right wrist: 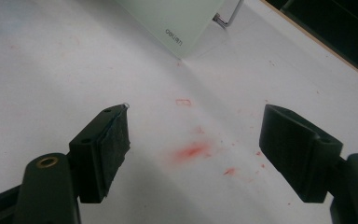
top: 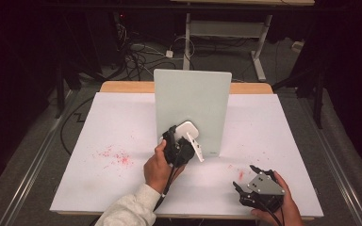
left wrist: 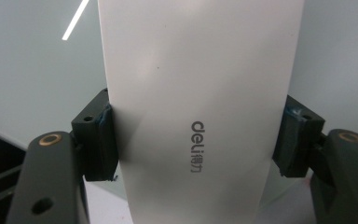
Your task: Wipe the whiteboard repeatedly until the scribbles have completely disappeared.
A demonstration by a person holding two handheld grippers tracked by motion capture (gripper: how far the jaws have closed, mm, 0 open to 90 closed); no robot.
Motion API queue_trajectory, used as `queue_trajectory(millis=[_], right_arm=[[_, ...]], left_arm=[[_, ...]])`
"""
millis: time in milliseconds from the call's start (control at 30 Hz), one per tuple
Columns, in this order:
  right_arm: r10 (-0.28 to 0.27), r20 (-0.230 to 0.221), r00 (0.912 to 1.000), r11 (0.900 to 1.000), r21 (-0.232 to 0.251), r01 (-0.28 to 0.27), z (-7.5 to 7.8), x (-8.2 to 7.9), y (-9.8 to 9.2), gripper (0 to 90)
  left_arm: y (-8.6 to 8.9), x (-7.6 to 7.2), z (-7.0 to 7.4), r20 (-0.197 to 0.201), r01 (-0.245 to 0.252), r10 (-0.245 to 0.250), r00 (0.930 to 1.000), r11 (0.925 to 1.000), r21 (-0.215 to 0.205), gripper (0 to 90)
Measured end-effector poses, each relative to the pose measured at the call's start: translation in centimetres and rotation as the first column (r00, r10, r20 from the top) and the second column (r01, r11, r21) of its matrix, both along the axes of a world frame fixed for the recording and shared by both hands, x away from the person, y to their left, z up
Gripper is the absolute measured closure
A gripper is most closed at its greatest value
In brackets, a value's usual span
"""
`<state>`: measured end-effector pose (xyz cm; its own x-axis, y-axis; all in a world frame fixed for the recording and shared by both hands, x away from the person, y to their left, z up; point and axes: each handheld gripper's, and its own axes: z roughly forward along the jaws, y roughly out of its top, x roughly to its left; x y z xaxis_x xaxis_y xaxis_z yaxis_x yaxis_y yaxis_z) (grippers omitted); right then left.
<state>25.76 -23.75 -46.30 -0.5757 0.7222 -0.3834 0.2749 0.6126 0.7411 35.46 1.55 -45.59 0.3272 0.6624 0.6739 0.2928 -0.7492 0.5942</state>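
The person's left tool (top: pixel 181 141) is clamped on a white eraser (top: pixel 192 136) marked "deli", and holds it up against the lower part of a pale green board (top: pixel 193 101) that stands upright near the middle of the surface (top: pixel 118 122). In the left gripper view the eraser (left wrist: pixel 200 107) runs up between the 2 black jaws, both pads pressed to its long edges, with the board's (left wrist: pixel 28 70) glossy face close behind it. From above, the eraser sits tilted, its broad square end high against the board and its narrower end slanting down to the right, just above the white sheet. The left hand (top: pixel 158 167) comes in from the bottom in a light sleeve (top: pixel 132 209), with a cable trailing back from the tool. The right tool (top: pixel 252 178) is well apart from the board, down near the front right corner of the surface, with its grey 3-cornered plate (top: pixel 265 183) on top and the right hand (top: pixel 287 202) behind it. Its jaws stand wide apart with nothing between them; in the right gripper view they frame bare white sheet with red smears (right wrist: pixel 191 151) on it, and the board's lower corner (right wrist: pixel 182 28) shows farther off. A wider scatter of red specks (top: pixel 115 156) lies left of the left hand.
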Motion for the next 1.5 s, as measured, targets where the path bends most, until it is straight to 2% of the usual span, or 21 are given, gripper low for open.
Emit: queue_trajectory(millis=[100,267,400,567,667,700,733,767,800,833,900,933,1000,1067,1133,1167,1233,1267,1333,1433,1500], right_arm=[[-0.005,-0.003,1.0000,1.000,0.004,0.005,-0.1,0.0,0.1,24.5],[0.008,0.001,1.0000,1.000,-0.013,-0.008,-0.1,0.0,0.2,24.5],[0.008,0.002,1.0000,1.000,-0.013,-0.008,-0.1,0.1,0.2,24.5],[0.004,-0.006,1.0000,1.000,-0.014,-0.004,-0.2,0.0,0.4,24.5],[0.010,-0.002,0.9999,1.000,-0.018,-0.010,-0.2,0.1,0.4,24.5],[0.008,-0.002,1.0000,1.000,-0.017,-0.008,-0.2,0.1,0.4,24.5],[0.008,0.001,1.0000,1.000,-0.021,-0.008,-0.2,0.1,0.4,24.5],[0.008,-0.006,0.9999,1.000,-0.019,-0.009,-0.2,0.0,0.4,24.5],[0.007,-0.008,0.9999,1.000,-0.016,-0.007,-0.2,0.0,0.4,24.5],[0.009,-0.003,1.0000,1.000,-0.019,-0.009,-0.2,0.0,0.4,24.5],[0.010,0.000,1.0000,1.000,-0.020,-0.010,-0.2,0.1,0.4,24.5],[0.005,-0.007,1.0000,1.000,-0.017,-0.005,-0.2,0.0,0.4,24.5],[0.006,-0.007,1.0000,1.000,-0.019,-0.006,-0.2,0.0,0.4,24.5],[0.004,-0.004,1.0000,1.000,-0.020,-0.004,-0.2,0.0,0.3,24.5],[0.002,-0.005,1.0000,1.000,-0.016,-0.002,-0.2,0.0,0.3,24.5],[0.002,-0.005,1.0000,1.000,-0.016,-0.002,-0.2,0.0,0.3,24.5],[0.002,-0.005,1.0000,1.000,-0.016,-0.002,-0.2,0.0,0.3,24.5],[0.003,-0.005,1.0000,1.000,-0.018,-0.004,-0.2,0.0,0.3,24.5],[0.014,-0.001,0.9999,1.000,-0.019,-0.014,-0.2,0.1,0.3,24.5],[0.005,-0.003,1.0000,1.000,-0.013,-0.005,-0.1,0.0,0.5,24.5],[0.004,-0.002,1.0000,1.000,-0.013,-0.004,-0.1,0.0,0.5,24.5]], left_arm=[[0.7,0.0,-0.3,-0.001,-0.015,0.015,0.9999,0.9999,0.008,28.7],[1.7,0.1,0.0,-0.006,-0.033,0.033,0.9994,0.9990,-0.029,28.7],[1.3,-0.1,-0.4,-0.006,-0.030,0.030,0.9995,0.9991,-0.030,28.7],[-0.5,-0.5,-1.6,0.006,0.006,-0.006,1.0000,1.0000,0.006,28.7],[-1.7,-0.8,-2.1,0.018,0.037,-0.039,0.9991,0.9972,0.065,28.7],[-2.0,-0.9,-2.3,0.018,0.034,-0.035,0.9992,0.9974,0.063,28.7],[-2.0,-1.0,-2.1,0.001,0.030,-0.031,0.9995,0.9945,0.101,28.7],[-2.3,-1.0,-2.5,0.019,0.040,-0.041,0.9990,0.9972,0.064,28.7],[-2.4,-1.1,-2.6,0.016,0.048,-0.049,0.9987,0.9966,0.067,28.7],[-2.4,-1.4,-2.1,-0.034,0.046,-0.041,0.9986,0.9858,0.162,28.7],[-2.8,-1.4,-2.7,-0.022,0.058,-0.056,0.9982,0.9887,0.138,28.7],[-2.9,-1.5,-2.7,-0.021,0.056,-0.053,0.9984,0.9850,0.163,28.7],[-2.8,-1.4,-2.6,-0.025,0.051,-0.048,0.9986,0.9869,0.153,28.7],[-2.5,-1.2,-2.4,-0.008,0.034,-0.033,0.9994,0.9917,0.124,28.7],[-1.9,-0.9,-2.2,0.011,0.030,-0.031,0.9995,0.9977,0.061,28.7],[-1.4,-0.7,-1.8,0.021,0.023,-0.024,0.9995,0.9984,0.053,28.7],[-0.5,-0.4,-1.2,0.020,0.002,-0.002,0.9998,1.0000,0.001,28.7],[-0.1,-0.3,-0.8,0.018,-0.005,0.005,0.9998,1.0000,0.001,28.7],[0.7,-0.1,-0.2,0.018,-0.025,0.025,0.9995,0.9993,-0.029,28.7],[2.2,0.2,0.6,0.011,-0.044,0.045,0.9989,0.9944,-0.097,28.7],[3.2,0.3,1.4,0.011,-0.036,0.038,0.9992,0.9875,-0.153,28.7]])
